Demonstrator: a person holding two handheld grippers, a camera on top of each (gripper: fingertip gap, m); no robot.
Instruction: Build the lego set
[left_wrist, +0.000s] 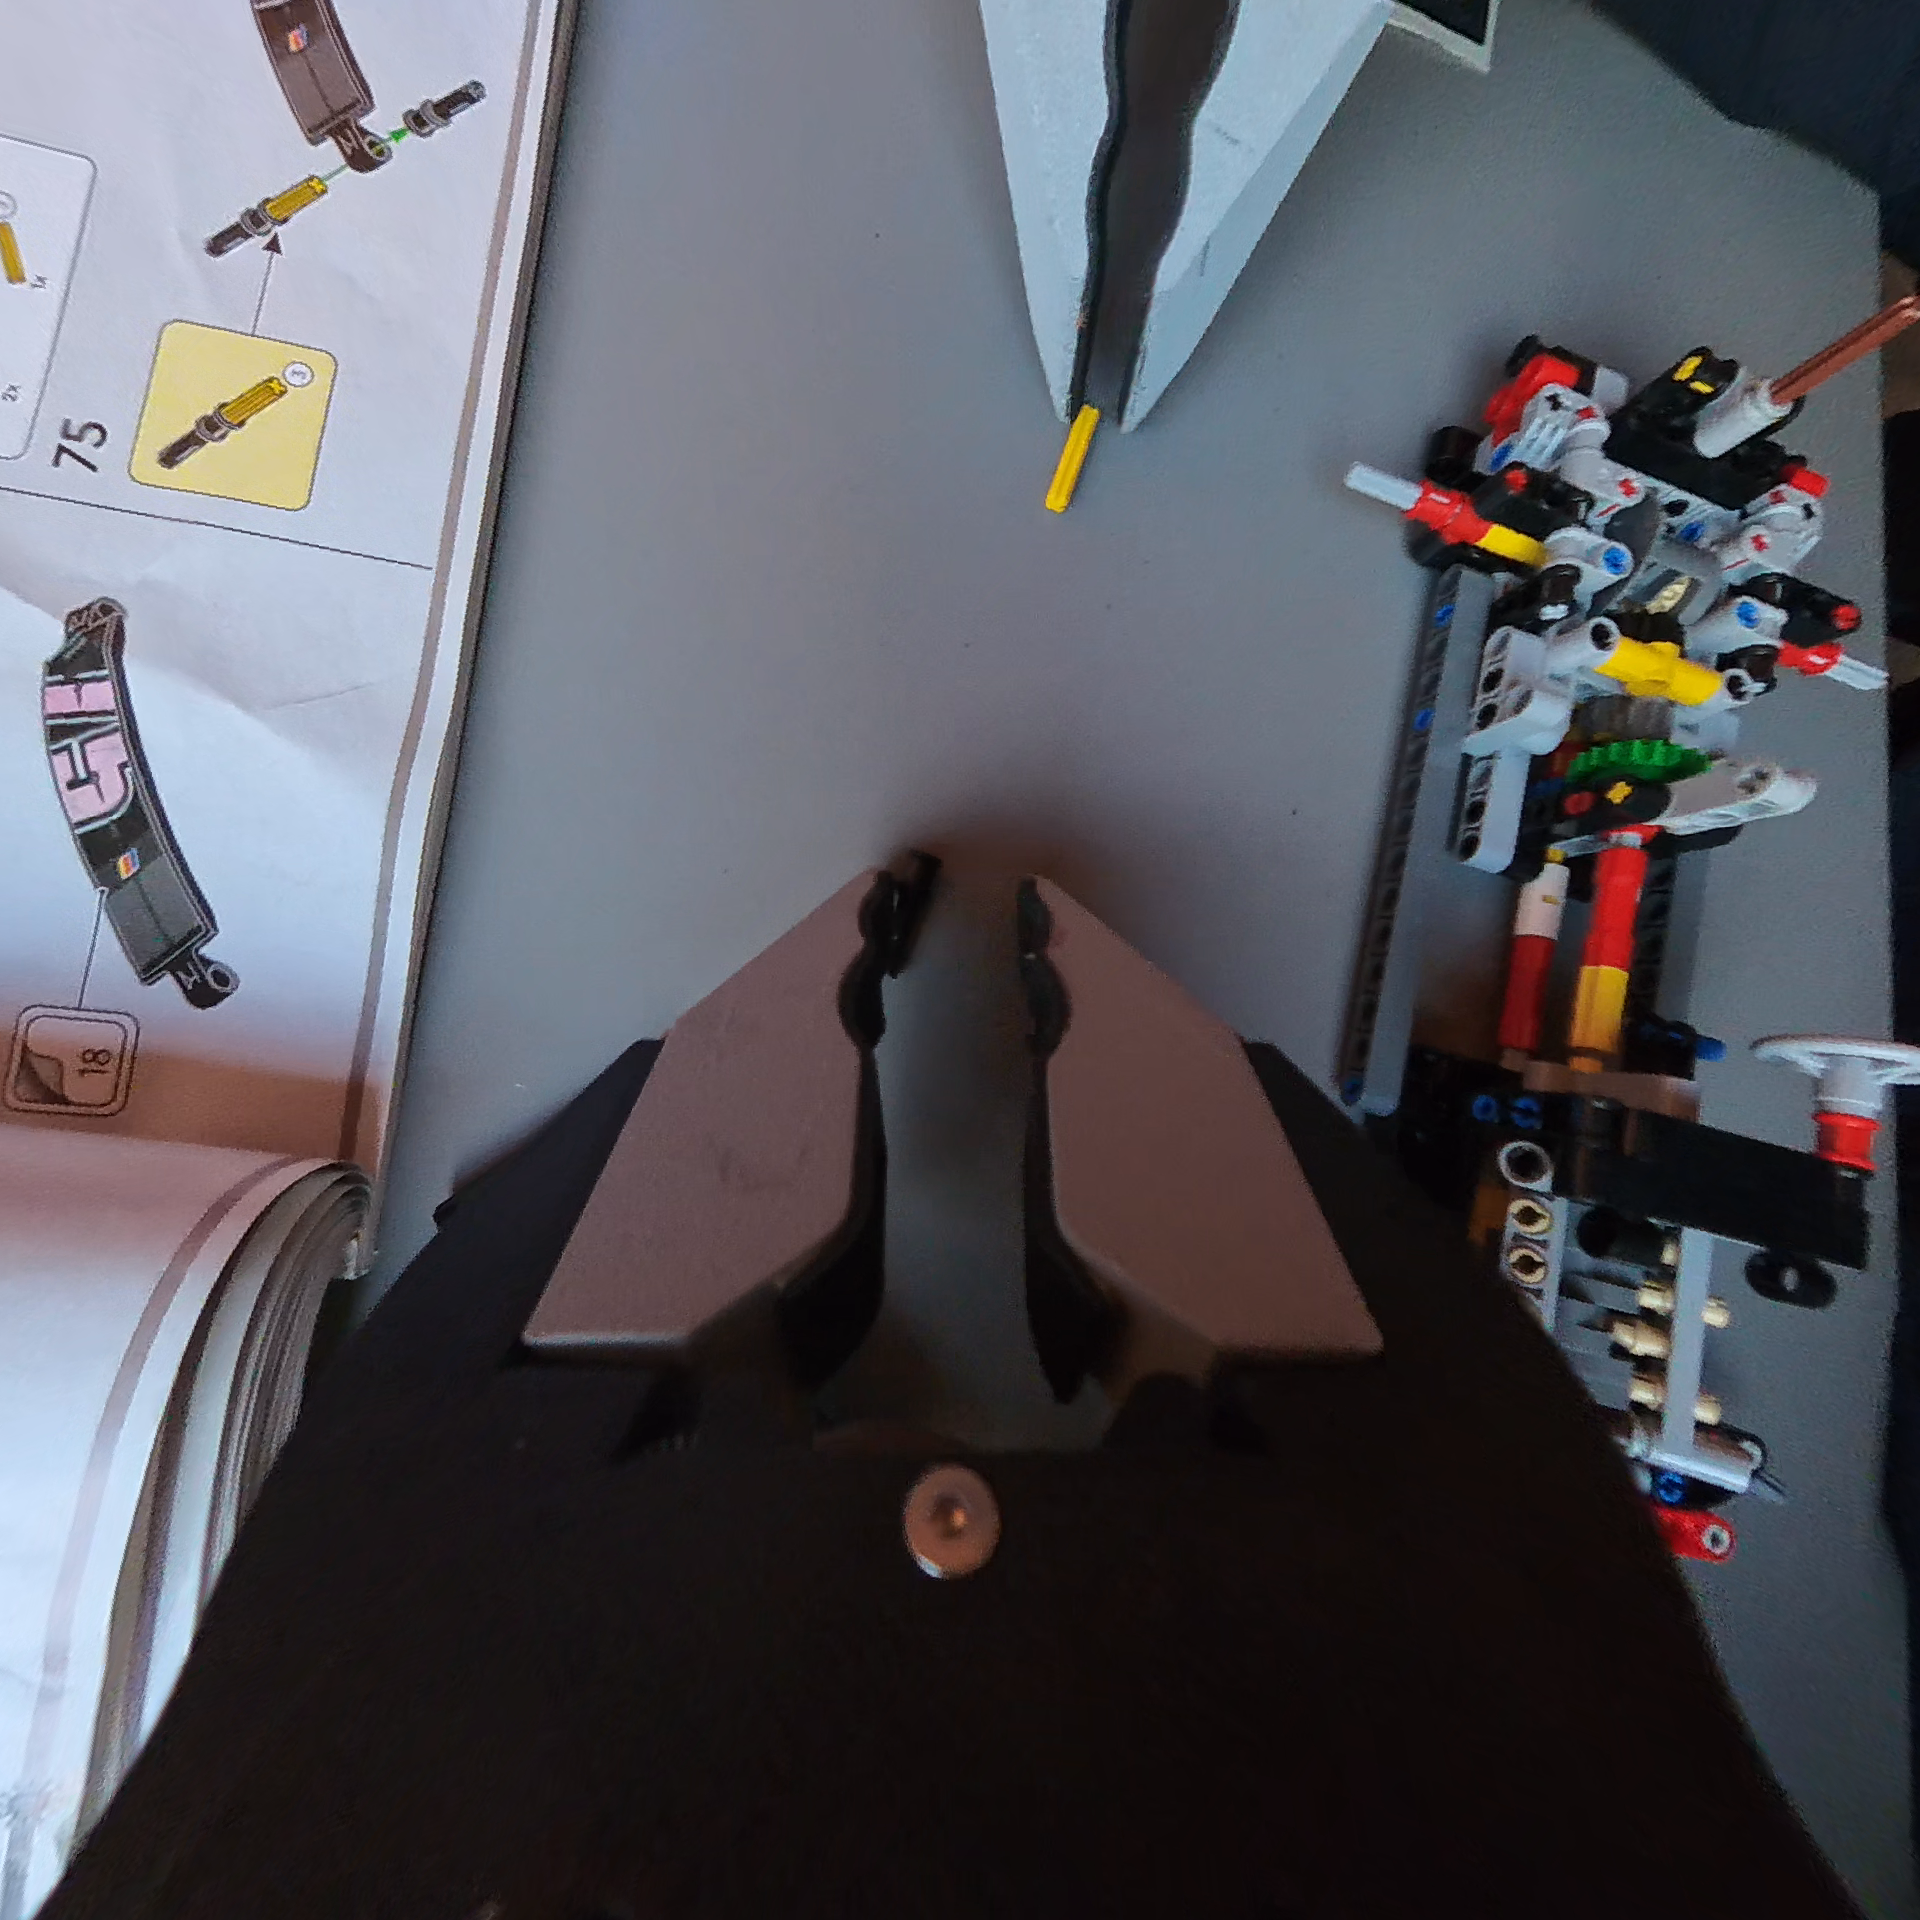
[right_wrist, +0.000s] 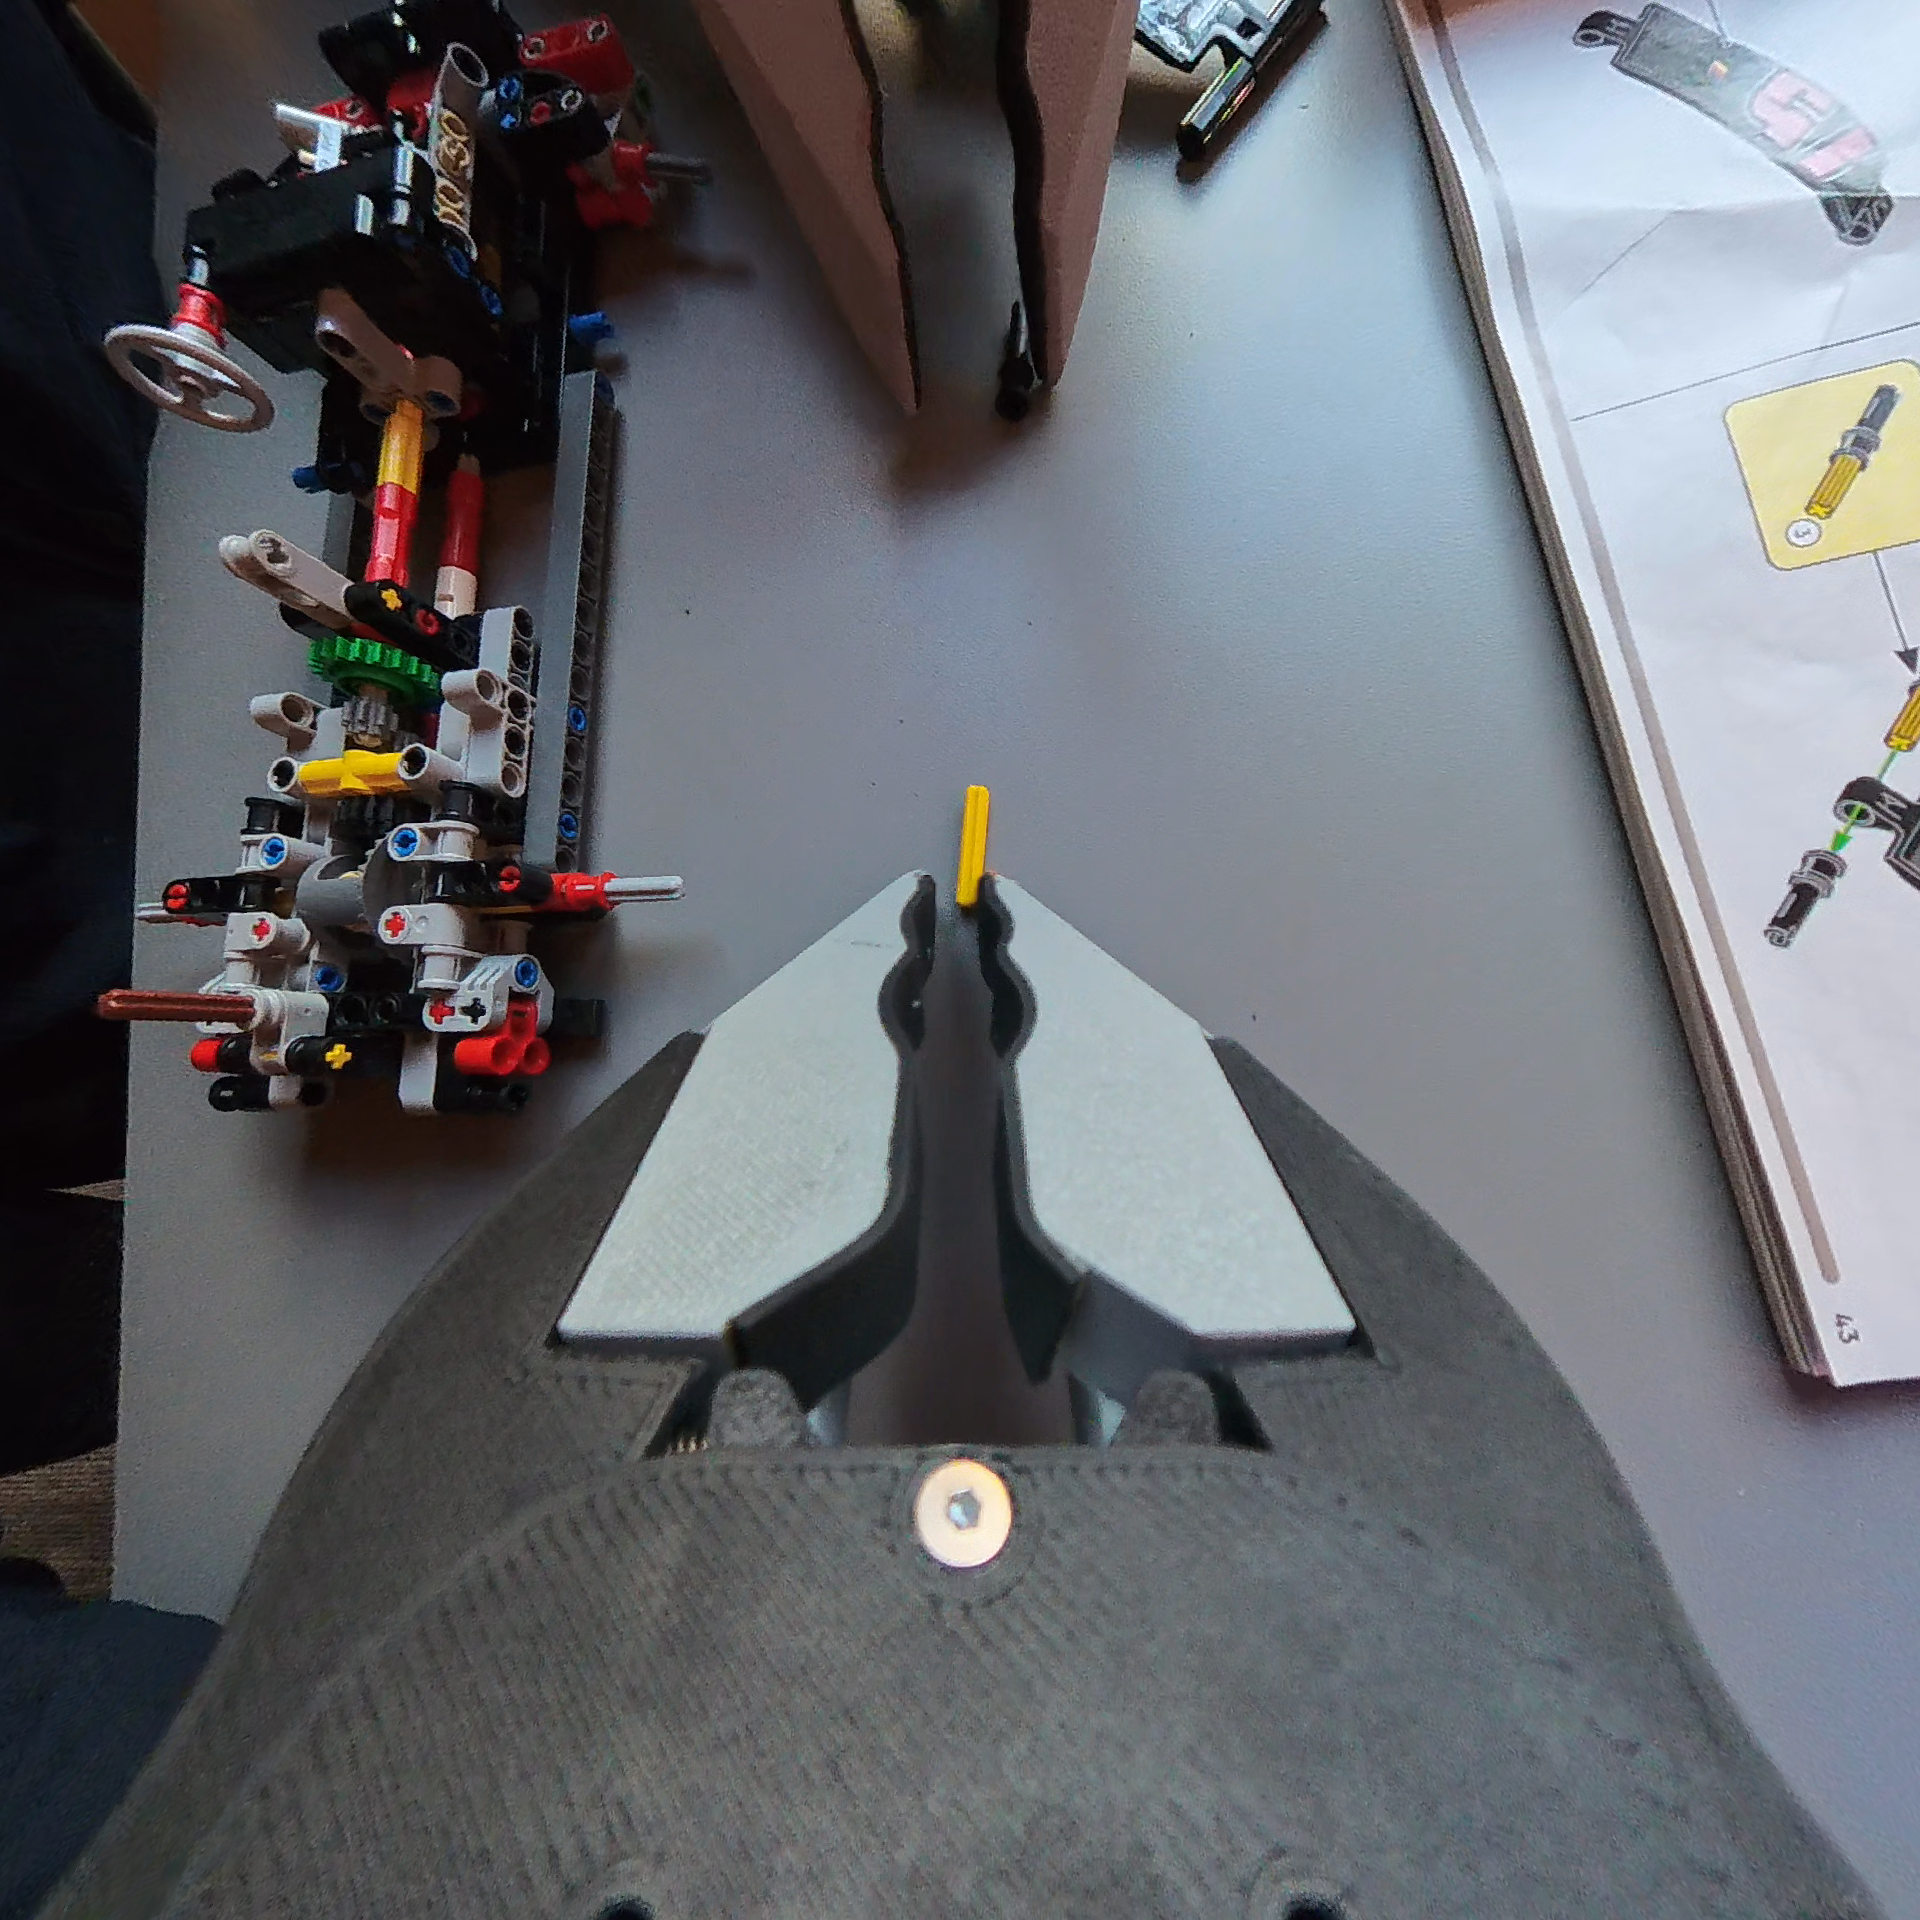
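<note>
My right gripper (right_wrist: 954, 888), with light grey fingers, is shut on the near end of a short yellow axle (right_wrist: 972, 836) that sticks out forward over the grey table (right_wrist: 1195, 675). The left wrist view shows the same gripper (left_wrist: 1096, 416) from the front, with the axle (left_wrist: 1070, 473) poking out at its tip. My left gripper (left_wrist: 971, 894), with brownish fingers, is open, and a small black pin (left_wrist: 909, 899) lies against its left pad only. The right wrist view shows the left gripper (right_wrist: 977, 390) opposite mine, with the pin (right_wrist: 1015, 374) at one fingertip.
A half-built brick model (left_wrist: 1621, 727) with red, yellow, black and grey parts and a green gear lies along one side of the table and also shows in the right wrist view (right_wrist: 416, 727). An open instruction booklet (left_wrist: 208, 623) lies on the other side (right_wrist: 1714, 520). A black curved piece (right_wrist: 1236, 62) lies near the booklet. About 10 cm separates my left fingertips from my right. It is some 7 cm from my left tips to the black curved piece (right_wrist: 1236, 62).
</note>
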